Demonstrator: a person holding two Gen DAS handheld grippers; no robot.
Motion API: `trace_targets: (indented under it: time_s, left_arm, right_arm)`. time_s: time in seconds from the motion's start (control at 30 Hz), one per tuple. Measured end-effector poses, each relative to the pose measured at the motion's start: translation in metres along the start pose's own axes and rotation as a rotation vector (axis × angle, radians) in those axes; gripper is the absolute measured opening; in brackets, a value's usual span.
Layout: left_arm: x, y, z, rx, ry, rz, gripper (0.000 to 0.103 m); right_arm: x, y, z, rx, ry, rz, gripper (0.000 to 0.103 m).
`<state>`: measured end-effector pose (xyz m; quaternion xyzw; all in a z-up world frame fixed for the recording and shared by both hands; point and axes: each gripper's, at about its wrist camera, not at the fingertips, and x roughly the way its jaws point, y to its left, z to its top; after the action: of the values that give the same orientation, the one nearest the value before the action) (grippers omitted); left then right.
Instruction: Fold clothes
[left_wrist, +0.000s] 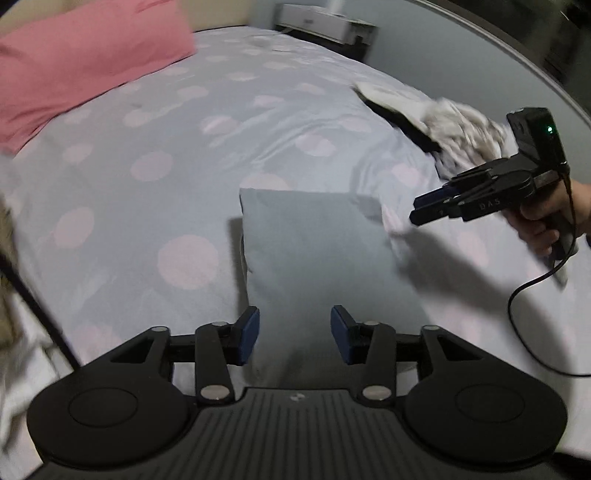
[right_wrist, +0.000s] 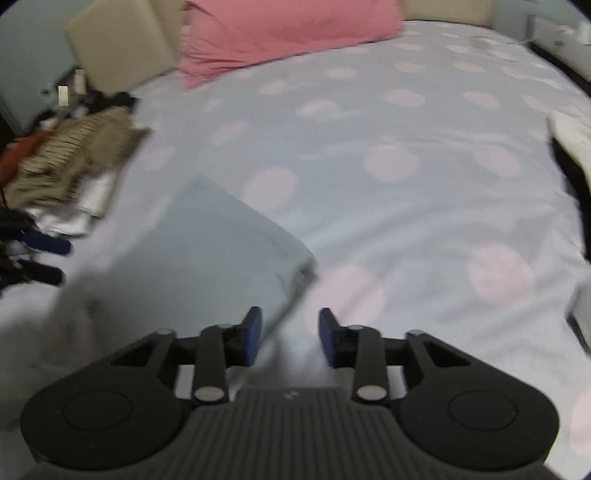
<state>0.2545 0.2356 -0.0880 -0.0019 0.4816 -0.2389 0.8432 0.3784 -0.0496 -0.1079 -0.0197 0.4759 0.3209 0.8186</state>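
Note:
A folded pale blue-grey garment lies flat on the dotted bedsheet. My left gripper hovers over its near edge, open, with nothing between the blue pads. In the right wrist view the same garment lies to the left. My right gripper stands open over its right corner and holds nothing. A hand holds the right gripper beside the garment's right edge in the left wrist view. The left gripper shows at the left edge of the right wrist view.
A pink pillow lies at the head of the bed. A heap of grey, white and black clothes sits at the right of the bed. Beige striped clothes are piled at the left. A cable trails from the right gripper.

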Motion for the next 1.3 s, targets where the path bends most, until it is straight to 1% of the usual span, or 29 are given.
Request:
trace_targets:
  time_s: [0.03,0.07,0.1,0.2,0.23,0.3,0.33,0.37,0.47,0.6,0.7,0.77,0.9,0.97,1.1,1.2,1.23,1.27,1.3]
  left_arm:
    - [-0.003,0.000,-0.001,-0.047,-0.003,-0.005,0.055]
    - [-0.006,-0.001,-0.001,-0.093,-0.005,-0.009,0.055]
    - [-0.005,-0.001,-0.003,-0.139,0.019,0.000,0.055]
    - [0.003,-0.004,-0.008,-0.269,0.124,0.041,0.055]
    - [0.005,-0.004,-0.011,-0.307,0.160,0.053,0.055]
    - [0.005,-0.004,-0.017,-0.366,0.184,0.074,0.055]
    - [0.005,-0.005,-0.020,-0.390,0.176,0.087,0.055]
    - [0.004,-0.006,-0.024,-0.422,0.147,0.104,0.055]
    - [0.009,-0.007,-0.048,-0.587,0.032,0.105,0.055]
    - [0.038,-0.010,-0.078,-0.794,-0.026,0.034,0.055]
    - [0.055,-0.015,-0.094,-0.870,-0.067,0.017,0.055]
    - [0.063,-0.018,-0.102,-0.907,-0.098,-0.007,0.055]
    - [0.076,-0.024,-0.113,-0.937,-0.156,-0.048,0.056]
    - [0.078,-0.026,-0.116,-0.954,-0.188,-0.048,0.057]
    - [0.080,-0.026,-0.123,-1.040,-0.255,-0.046,0.058]
    - [0.084,-0.024,-0.128,-1.108,-0.298,-0.049,0.057]
    - [0.085,-0.022,-0.127,-1.109,-0.293,-0.050,0.049]
    - [0.086,-0.020,-0.122,-1.089,-0.267,-0.045,0.040]
    - [0.087,-0.017,-0.117,-1.064,-0.236,-0.037,0.031]
  right_arm:
    - [0.001,-0.001,0.012,-0.028,0.011,0.028,0.062]
    - [0.003,-0.002,0.024,-0.059,0.022,0.051,0.073]
    - [0.008,-0.001,0.036,-0.099,0.037,0.061,0.075]
    - [0.038,-0.005,0.074,-0.219,0.145,0.127,0.075]
    - [0.048,-0.007,0.085,-0.231,0.192,0.162,0.075]
    - [0.070,-0.012,0.102,-0.239,0.292,0.248,0.075]
    - [0.079,-0.012,0.108,-0.244,0.319,0.263,0.075]
    - [0.089,-0.012,0.114,-0.250,0.345,0.277,0.075]
    - [0.115,-0.010,0.122,-0.273,0.382,0.294,0.075]
    - [0.141,-0.013,0.121,-0.252,0.488,0.338,0.075]
    - [0.155,-0.018,0.121,-0.219,0.565,0.354,0.075]
    - [0.159,-0.022,0.119,-0.195,0.582,0.358,0.075]
    - [0.161,-0.022,0.114,-0.189,0.588,0.372,0.075]
    - [0.163,-0.021,0.111,-0.193,0.590,0.369,0.077]
    - [0.163,-0.019,0.106,-0.196,0.573,0.365,0.082]
    - [0.164,-0.019,0.104,-0.204,0.556,0.375,0.082]
    - [0.164,-0.020,0.103,-0.195,0.549,0.380,0.082]
    - [0.164,-0.021,0.103,-0.187,0.541,0.384,0.080]
    - [0.163,-0.022,0.102,-0.180,0.534,0.387,0.074]
